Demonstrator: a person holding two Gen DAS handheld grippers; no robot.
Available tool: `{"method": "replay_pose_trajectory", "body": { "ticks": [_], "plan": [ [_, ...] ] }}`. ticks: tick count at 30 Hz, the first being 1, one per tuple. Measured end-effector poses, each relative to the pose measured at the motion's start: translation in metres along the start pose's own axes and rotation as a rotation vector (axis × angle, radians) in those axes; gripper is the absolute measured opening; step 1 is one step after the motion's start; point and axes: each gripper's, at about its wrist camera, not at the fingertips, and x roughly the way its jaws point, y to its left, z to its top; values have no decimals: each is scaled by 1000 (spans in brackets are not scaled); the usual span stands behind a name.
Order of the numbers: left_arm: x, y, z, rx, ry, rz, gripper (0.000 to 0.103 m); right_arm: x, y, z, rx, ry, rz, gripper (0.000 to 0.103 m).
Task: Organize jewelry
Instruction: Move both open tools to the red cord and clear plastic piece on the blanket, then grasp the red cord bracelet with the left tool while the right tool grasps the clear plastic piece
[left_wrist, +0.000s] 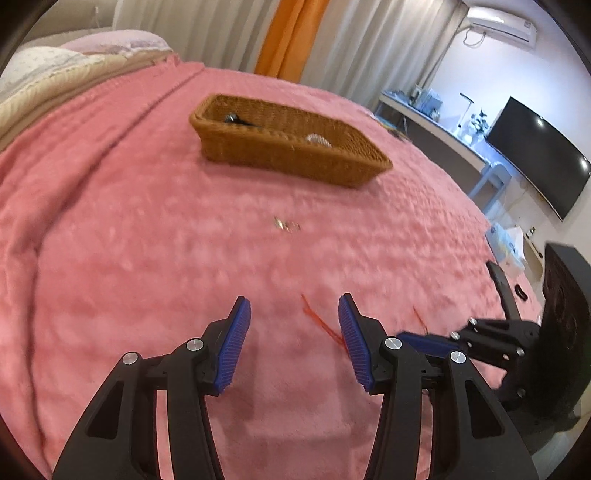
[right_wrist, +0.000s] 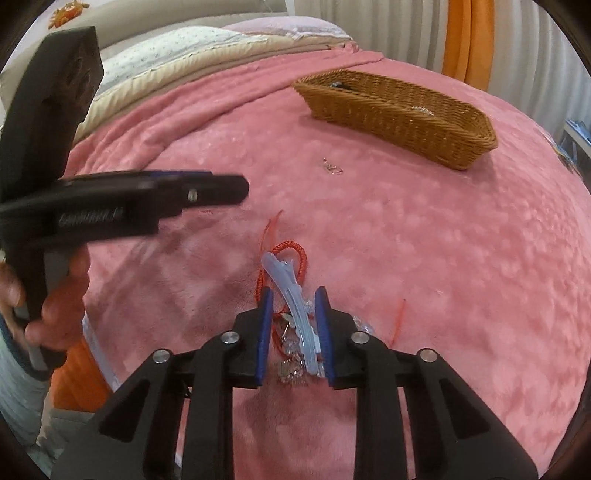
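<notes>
My right gripper (right_wrist: 293, 332) straddles the pale hair clip (right_wrist: 291, 295) and red cord (right_wrist: 295, 254) near me, pads not visibly pressing. Left gripper (left_wrist: 293, 345) gapes empty. Wicker basket (right_wrist: 399, 107) sits far right; earrings (right_wrist: 332, 168) between.

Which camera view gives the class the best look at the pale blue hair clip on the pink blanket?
The right wrist view: the pale blue hair clip lies close up between the right hand-held gripper's blue pads, over a red cord. The left wrist view does not show the clip; only some red cord appears there.
</notes>
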Motion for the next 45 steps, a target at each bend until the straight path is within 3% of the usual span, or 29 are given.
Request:
{"method": "replay_pose_trajectory", "body": {
  "ticks": [8, 12, 17, 23, 30, 37, 38, 39, 41, 43, 45],
  "plan": [
    [14, -18, -7, 47, 62, -28, 48, 8, -15, 8, 45, 3, -32, 8],
    [23, -21, -9, 38, 96, -52, 48, 2, -43, 12, 146, -21, -30, 7],
    [32, -30, -8, 49, 110, -72, 48, -11, -81, 10, 276, -65, 54, 7],
    [47, -45, 3, 74, 125, -82, 48, -16, -95, 2, 299, -63, 23, 7],
    [63, -61, 14, 128, 157, -163, 48, -23, -96, -1, 291, -91, 98, 7],
    [89, -79, 25, 205, 207, -190, 46, -30, -117, -9, 375, -100, 56, 7],
    [90, -82, 25, 216, 208, -181, 45, -32, -121, -11, 386, -101, 41, 7],
    [94, -88, 26, 239, 214, -162, 36, -32, -124, -12, 396, -101, 32, 7],
    [102, -102, 25, 308, 219, -75, 26, -32, -130, -14, 413, -95, 28, 7],
    [104, -113, 22, 377, 207, -3, 2, -31, -130, -15, 408, -92, 21, 8],
    [98, -115, 24, 375, 190, 4, 2, -31, -128, -14, 396, -97, 13, 7]
  ]
}}
